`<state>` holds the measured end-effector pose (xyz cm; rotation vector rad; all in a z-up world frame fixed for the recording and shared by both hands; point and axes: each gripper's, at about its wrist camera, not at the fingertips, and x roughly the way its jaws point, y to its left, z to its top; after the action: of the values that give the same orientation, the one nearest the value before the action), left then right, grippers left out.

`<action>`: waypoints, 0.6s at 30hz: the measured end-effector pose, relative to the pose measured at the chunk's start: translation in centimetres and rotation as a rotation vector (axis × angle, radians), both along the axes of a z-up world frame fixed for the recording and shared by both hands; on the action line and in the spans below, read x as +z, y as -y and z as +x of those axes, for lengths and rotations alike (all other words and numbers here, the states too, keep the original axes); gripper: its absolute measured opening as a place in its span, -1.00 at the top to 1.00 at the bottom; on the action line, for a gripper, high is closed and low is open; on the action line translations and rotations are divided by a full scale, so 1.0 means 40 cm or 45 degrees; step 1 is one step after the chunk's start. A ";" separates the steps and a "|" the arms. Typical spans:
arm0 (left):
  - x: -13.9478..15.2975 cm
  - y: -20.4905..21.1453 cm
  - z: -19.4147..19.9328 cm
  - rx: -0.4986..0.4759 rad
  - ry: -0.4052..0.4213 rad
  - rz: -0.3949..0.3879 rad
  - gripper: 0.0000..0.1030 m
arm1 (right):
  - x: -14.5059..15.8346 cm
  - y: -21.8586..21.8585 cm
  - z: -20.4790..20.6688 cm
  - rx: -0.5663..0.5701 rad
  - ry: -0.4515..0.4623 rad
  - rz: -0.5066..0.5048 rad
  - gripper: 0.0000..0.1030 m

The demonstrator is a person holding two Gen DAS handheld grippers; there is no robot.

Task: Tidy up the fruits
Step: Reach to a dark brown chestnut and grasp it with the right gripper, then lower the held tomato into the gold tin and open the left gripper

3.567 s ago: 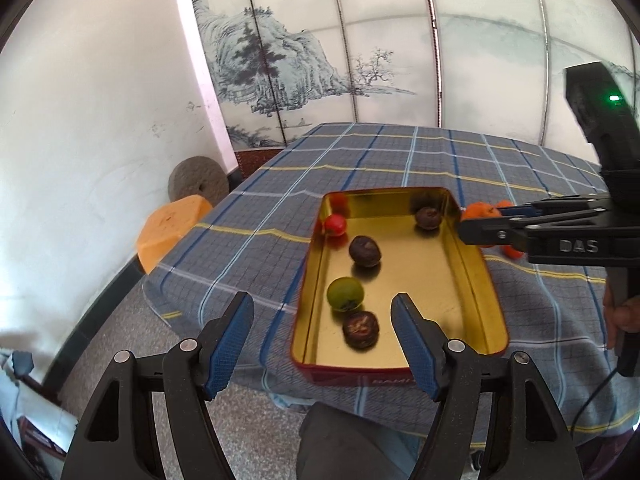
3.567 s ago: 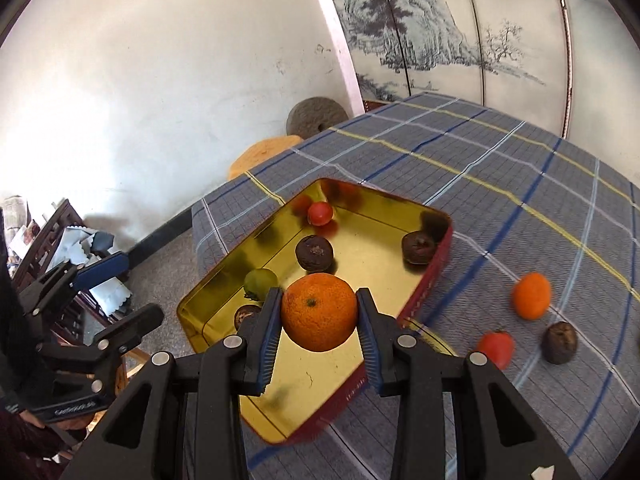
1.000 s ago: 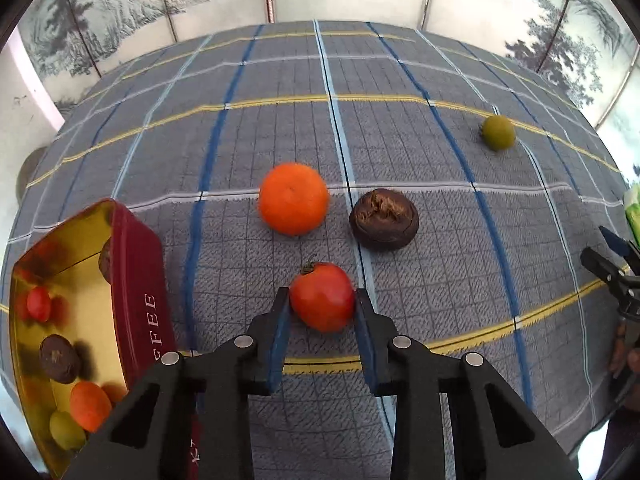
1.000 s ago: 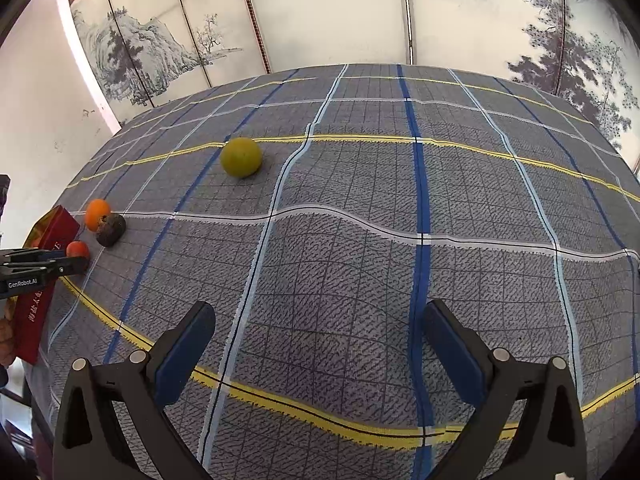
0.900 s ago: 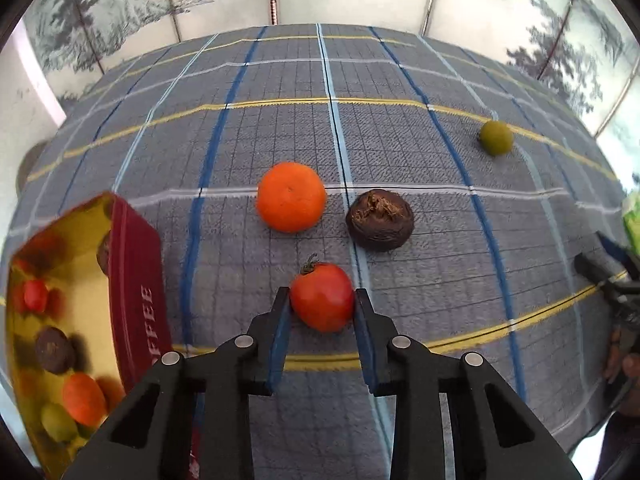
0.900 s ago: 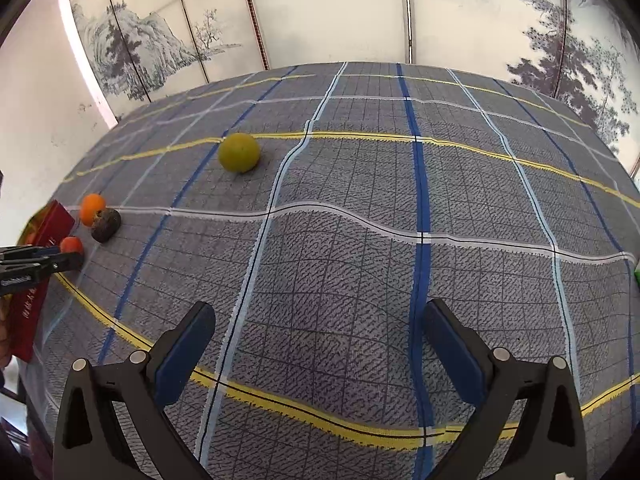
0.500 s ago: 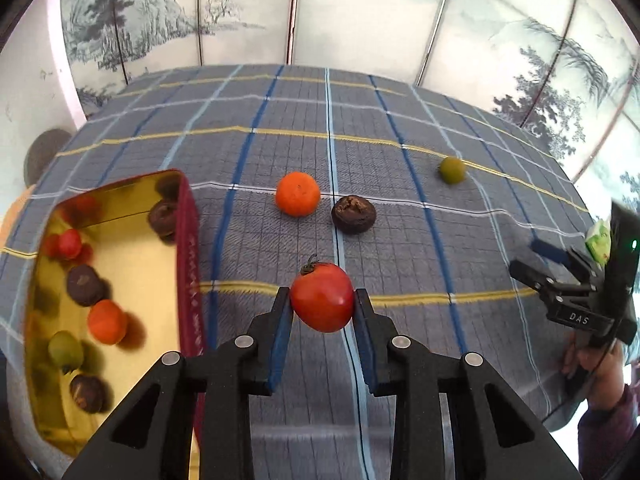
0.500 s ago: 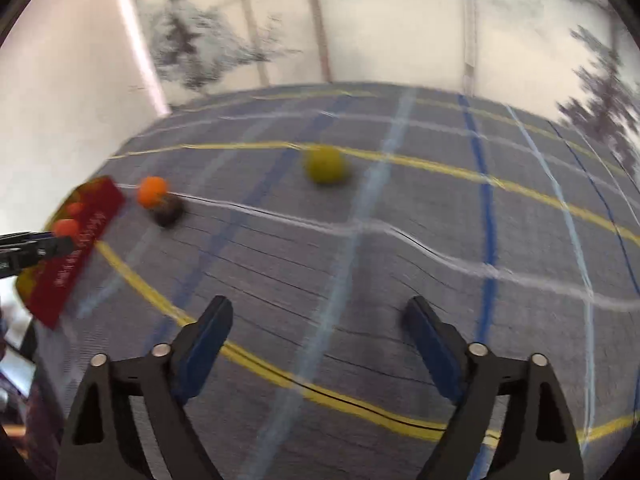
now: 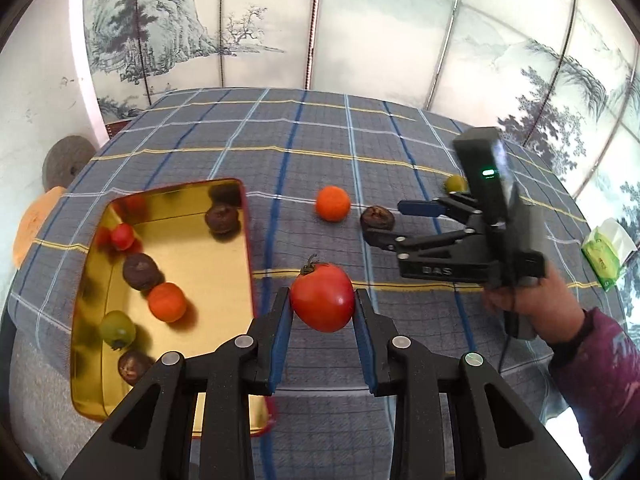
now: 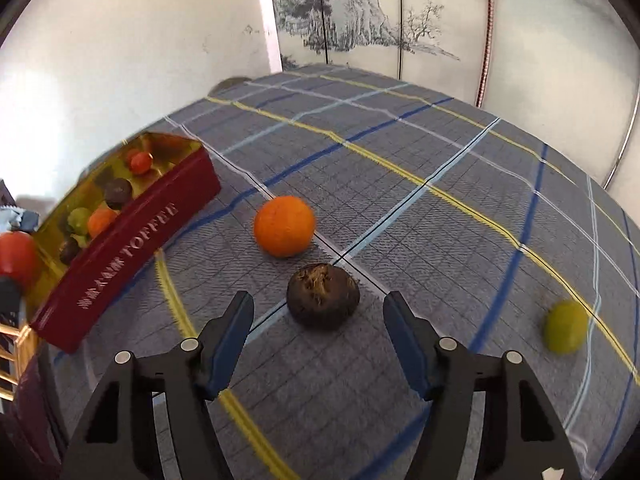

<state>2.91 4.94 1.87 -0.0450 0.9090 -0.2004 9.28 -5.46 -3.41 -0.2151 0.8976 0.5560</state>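
Observation:
My left gripper (image 9: 322, 326) is shut on a red tomato (image 9: 322, 302) and holds it above the cloth, just right of the gold tin tray (image 9: 236, 280). The tray holds several fruits: a small tomato (image 9: 122, 237), dark brown fruits (image 9: 141, 271), an orange (image 9: 167, 307) and a green fruit (image 9: 117, 329). My right gripper (image 10: 318, 320) is open, its fingers either side of a dark brown fruit (image 10: 322, 295) on the cloth. An orange (image 10: 284, 226) lies just beyond it, and a green fruit (image 10: 565, 327) to the right. The right gripper also shows in the left wrist view (image 9: 392, 222).
The tray's red side (image 10: 120, 256) reads TOFFEE and stands left of the loose fruit. The table carries a grey plaid cloth (image 9: 320, 152). A green tissue pack (image 9: 606, 246) lies at the far right edge. A painted screen (image 9: 360, 32) stands behind the table.
My left gripper has lifted the tomato off the cloth and carried it toward the tray. My right gripper has swung left from the green fruit to the dark brown fruit.

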 end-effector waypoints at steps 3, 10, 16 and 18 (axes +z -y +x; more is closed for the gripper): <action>0.002 -0.020 -0.005 0.025 0.009 -0.011 0.39 | -0.020 -0.011 0.017 -0.008 -0.014 -0.017 0.11; 0.003 -0.065 -0.025 0.086 0.017 -0.017 0.39 | 0.014 0.037 -0.066 -0.067 0.003 0.074 0.30; 0.008 -0.085 -0.056 0.133 0.054 0.034 0.39 | 0.005 0.134 -0.162 -0.194 0.005 0.095 0.30; 0.008 -0.089 -0.065 0.142 0.059 0.042 0.39 | 0.006 0.164 -0.174 -0.238 -0.004 0.109 0.30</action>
<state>0.31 8.51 2.19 -0.0596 0.8607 -0.0825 2.32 -12.03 -3.17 -0.0516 0.8847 0.4200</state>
